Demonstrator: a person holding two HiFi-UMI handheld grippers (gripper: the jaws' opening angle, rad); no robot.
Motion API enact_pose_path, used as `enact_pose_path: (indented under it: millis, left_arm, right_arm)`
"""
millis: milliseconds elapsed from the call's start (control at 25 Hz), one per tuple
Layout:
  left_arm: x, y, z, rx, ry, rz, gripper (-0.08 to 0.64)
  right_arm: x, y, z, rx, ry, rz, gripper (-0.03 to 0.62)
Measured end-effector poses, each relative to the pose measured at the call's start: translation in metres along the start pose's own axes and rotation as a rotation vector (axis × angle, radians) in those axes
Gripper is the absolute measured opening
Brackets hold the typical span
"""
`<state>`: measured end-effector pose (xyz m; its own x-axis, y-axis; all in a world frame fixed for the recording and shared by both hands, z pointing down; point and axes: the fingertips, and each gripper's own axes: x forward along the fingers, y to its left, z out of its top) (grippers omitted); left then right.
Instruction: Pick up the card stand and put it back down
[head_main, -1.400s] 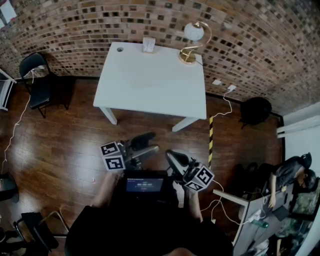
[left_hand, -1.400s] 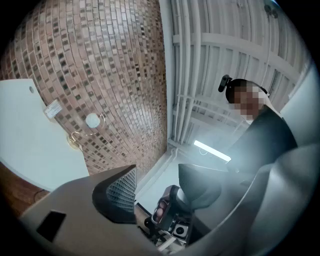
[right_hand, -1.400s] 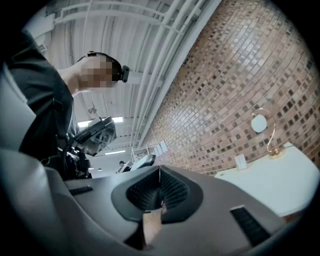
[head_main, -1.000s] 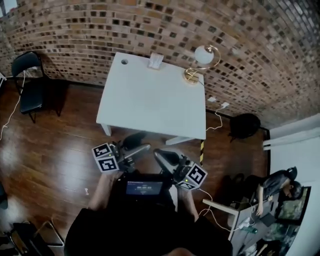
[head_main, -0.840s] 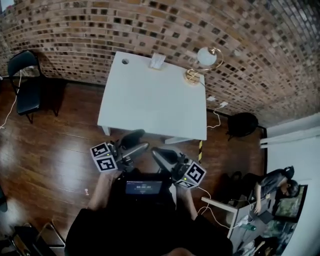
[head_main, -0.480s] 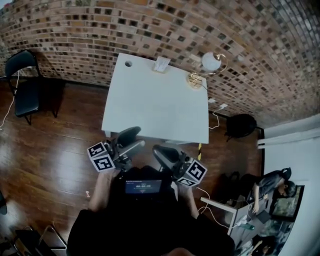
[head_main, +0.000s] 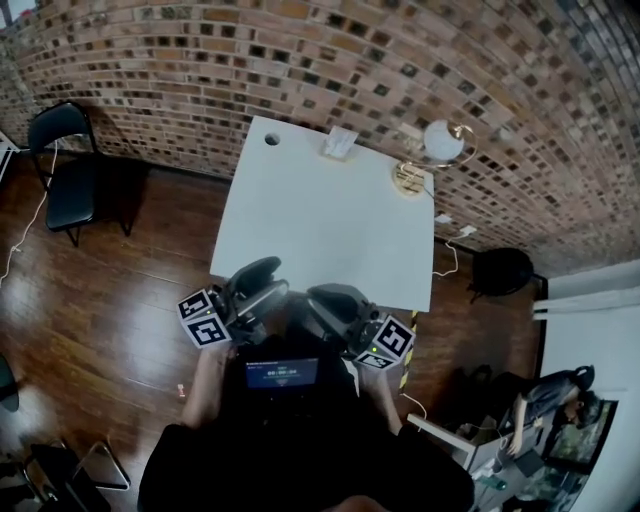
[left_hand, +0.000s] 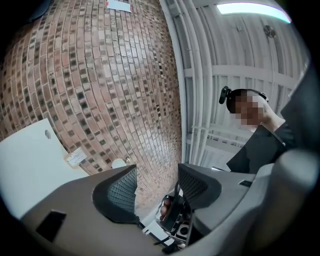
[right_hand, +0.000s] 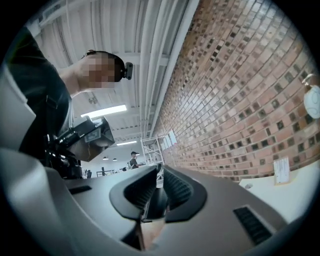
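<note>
We hold both tongs at the near edge of the white table (head_main: 320, 225). Our left tongs (head_main: 262, 283) are released, the jaws wide apart and empty. Our right tongs (head_main: 330, 300) have just been opening, and the jaws show a narrow gap with nothing in it. The card stand (head_main: 340, 142) sits at the table's far edge by the brick wall (head_main: 200, 70), left of the lamp (head_main: 432, 152) and well apart from both tongs.

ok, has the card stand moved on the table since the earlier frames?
No. The card stand sits at the table's far edge, between the cable hole and the lamp, same as earlier; only the camera shifted.
</note>
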<state>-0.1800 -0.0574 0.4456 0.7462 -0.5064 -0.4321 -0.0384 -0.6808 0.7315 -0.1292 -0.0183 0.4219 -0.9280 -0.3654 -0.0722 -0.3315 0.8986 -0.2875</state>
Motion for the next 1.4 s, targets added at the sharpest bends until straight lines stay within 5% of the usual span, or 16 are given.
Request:
enact_pose_path:
  millis: [320, 800, 1120, 1400]
  left_arm:
    - [0.077, 0.034, -0.011, 0.068, 0.064, 0.106, 0.253]
    - [0.16, 0.082, -0.049, 0.014, 0.132, 0.221, 0.253]
    - [0.169, 0.107, -0.042, -0.049, 0.164, 0.126, 0.253]
    - [0.16, 0.122, -0.004, -0.104, 0.144, 0.026, 0.253]
  right_arm:
    - [-0.043, -0.097, 0.032, 0.011, -0.023, 0.055, 0.058]
    - [-0.112, -0.206, 0.033, 0.147, -0.06, 0.053, 0.058]
    - [-0.099, -0.214, 0.009, 0.151, -0.001, -0.022, 0.058]
    - [-0.081, -0.247, -0.006, 0.159, 0.097, -0.204, 0.116]
